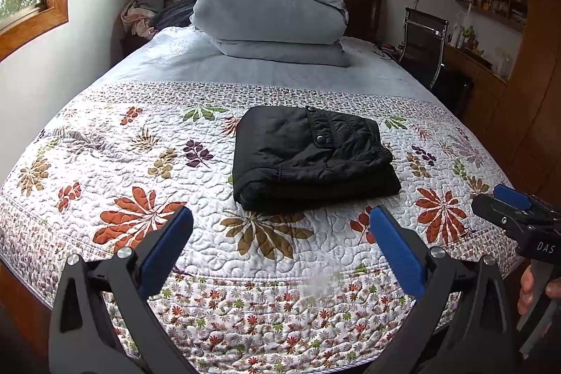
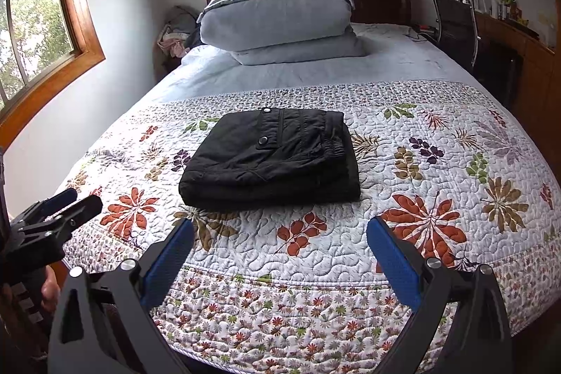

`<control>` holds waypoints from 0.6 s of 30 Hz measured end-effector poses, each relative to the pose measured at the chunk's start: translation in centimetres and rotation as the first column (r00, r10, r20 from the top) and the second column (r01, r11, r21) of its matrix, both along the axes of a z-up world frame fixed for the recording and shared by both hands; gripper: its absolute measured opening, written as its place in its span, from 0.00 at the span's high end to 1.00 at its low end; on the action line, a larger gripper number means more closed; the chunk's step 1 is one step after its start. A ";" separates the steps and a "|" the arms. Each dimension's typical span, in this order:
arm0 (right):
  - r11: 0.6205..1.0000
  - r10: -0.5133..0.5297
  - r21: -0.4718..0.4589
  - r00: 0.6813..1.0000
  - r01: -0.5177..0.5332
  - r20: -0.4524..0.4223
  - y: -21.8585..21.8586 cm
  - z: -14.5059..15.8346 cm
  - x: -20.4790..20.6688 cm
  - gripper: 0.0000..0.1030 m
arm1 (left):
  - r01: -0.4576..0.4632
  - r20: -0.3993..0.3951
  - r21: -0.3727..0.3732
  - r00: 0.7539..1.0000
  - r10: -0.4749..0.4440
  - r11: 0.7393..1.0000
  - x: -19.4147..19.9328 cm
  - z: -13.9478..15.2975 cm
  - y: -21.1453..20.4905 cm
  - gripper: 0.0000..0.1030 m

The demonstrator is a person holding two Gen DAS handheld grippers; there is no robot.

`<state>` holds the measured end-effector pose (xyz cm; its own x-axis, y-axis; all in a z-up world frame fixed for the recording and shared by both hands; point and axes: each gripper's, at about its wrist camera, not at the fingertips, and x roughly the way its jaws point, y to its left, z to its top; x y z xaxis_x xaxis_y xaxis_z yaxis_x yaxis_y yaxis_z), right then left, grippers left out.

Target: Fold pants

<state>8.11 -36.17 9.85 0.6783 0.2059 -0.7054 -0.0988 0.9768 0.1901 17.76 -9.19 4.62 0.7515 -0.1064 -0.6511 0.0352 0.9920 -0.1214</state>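
Item: black pants (image 1: 312, 156), folded into a compact, layered rectangle. Location: on the floral quilted bedspread (image 1: 147, 163), around the middle of the patterned part of the bed, nearer the foot than the headboard. A snap-buttoned pocket flap (image 2: 266, 137) faces up; the elastic waistband lies along the right edge of the bundle. Stacked layers show along the near edge, so the folding appears complete or nearly so.

Item: folded grey duvet (image 1: 270, 16), stacked at the head of the bed, well apart from the pants. It probably sits there to leave the quilt free as a working surface.

Item: left gripper (image 1: 280, 223). Blue-padded fingers spread wide, nothing between them, hanging above the near edge of the bed, clear of the pants.

Item: right gripper (image 2: 280, 233). Fingers likewise wide apart and empty, touching nothing, short of the bundle. In the left wrist view its tip is visible at the far right, beside the bed edge.

Judgement: both tools stand back from the garment with jaws released, consistent with a finished fold left to rest.

Background: wooden-framed windows (image 2: 42, 34), office chair (image 2: 454, 20), desk with clutter.
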 end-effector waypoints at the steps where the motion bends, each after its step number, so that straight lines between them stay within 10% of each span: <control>1: 1.000 0.001 -0.001 1.000 -0.001 0.000 0.0 0.0 0.0 0.04 | 0.004 -0.004 -0.014 1.000 -0.004 1.000 0.1 0.0 0.1 0.03; 18: 1.000 0.006 -0.022 1.000 -0.006 0.000 -0.1 0.1 0.1 0.04 | 0.012 -0.001 0.028 1.000 -0.012 1.000 0.4 0.0 -0.2 0.03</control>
<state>8.22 -36.28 9.94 0.6767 0.1949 -0.7100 -0.1051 0.9800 0.1688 18.11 -9.44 4.64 0.7495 -0.0968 -0.6549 0.0469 0.9945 -0.0932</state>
